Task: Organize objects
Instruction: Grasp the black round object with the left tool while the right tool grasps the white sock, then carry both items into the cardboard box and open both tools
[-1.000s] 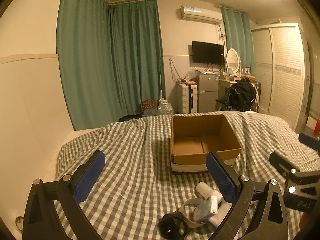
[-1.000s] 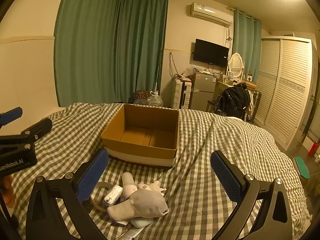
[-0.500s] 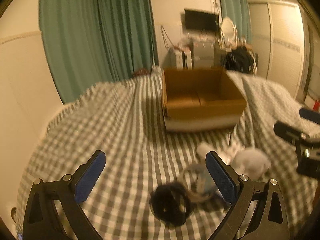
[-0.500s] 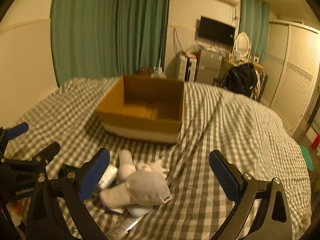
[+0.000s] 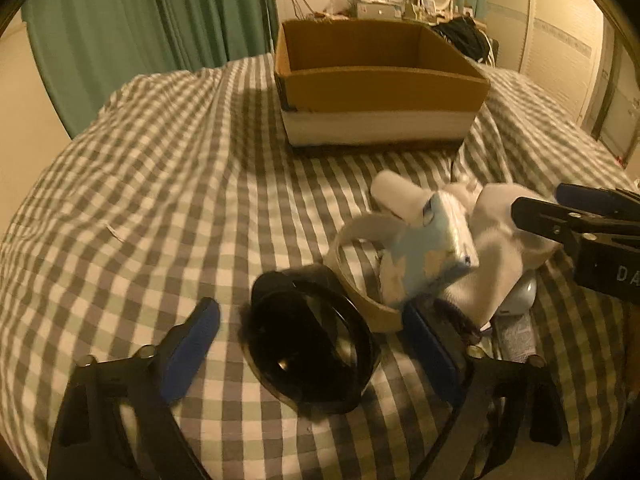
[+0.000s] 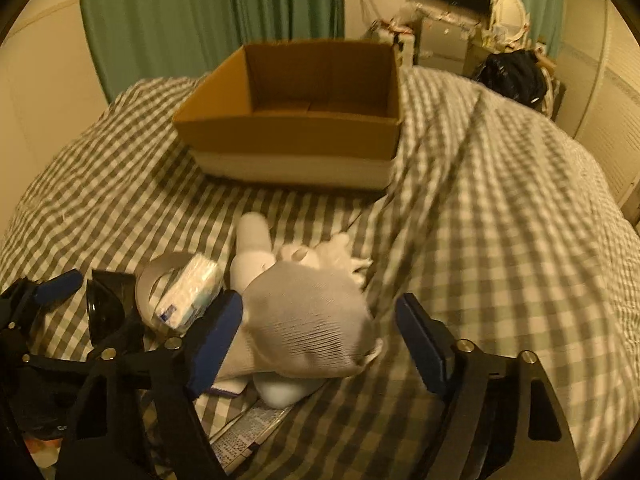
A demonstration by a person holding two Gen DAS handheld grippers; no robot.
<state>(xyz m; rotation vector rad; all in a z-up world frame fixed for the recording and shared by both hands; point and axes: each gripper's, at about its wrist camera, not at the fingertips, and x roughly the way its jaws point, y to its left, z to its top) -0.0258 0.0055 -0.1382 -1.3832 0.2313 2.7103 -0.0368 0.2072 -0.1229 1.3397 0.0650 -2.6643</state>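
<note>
A pile of small objects lies on the checked bedspread in front of an open cardboard box [image 5: 380, 84] [image 6: 296, 120]. My left gripper [image 5: 312, 332] is open, its fingers on either side of a black round lidded container [image 5: 312, 340]. Beside it are a tape roll [image 5: 360, 264], a light blue tissue pack [image 5: 432, 248] and a white bottle [image 5: 396, 196]. My right gripper [image 6: 320, 328] is open around a white sock [image 6: 308, 324]. The tissue pack [image 6: 188, 296] and tape roll [image 6: 160, 276] lie to its left.
The box stands at the far middle of the bed. Green curtains [image 5: 152, 20] hang behind. A wardrobe [image 5: 560, 40] and dresser clutter stand at the right. A flat printed packet [image 6: 248, 432] lies under the pile. The other gripper shows at each view's edge.
Both grippers have dropped down and forward toward the pile. The left one now straddles the black container and the right one straddles the white sock.
</note>
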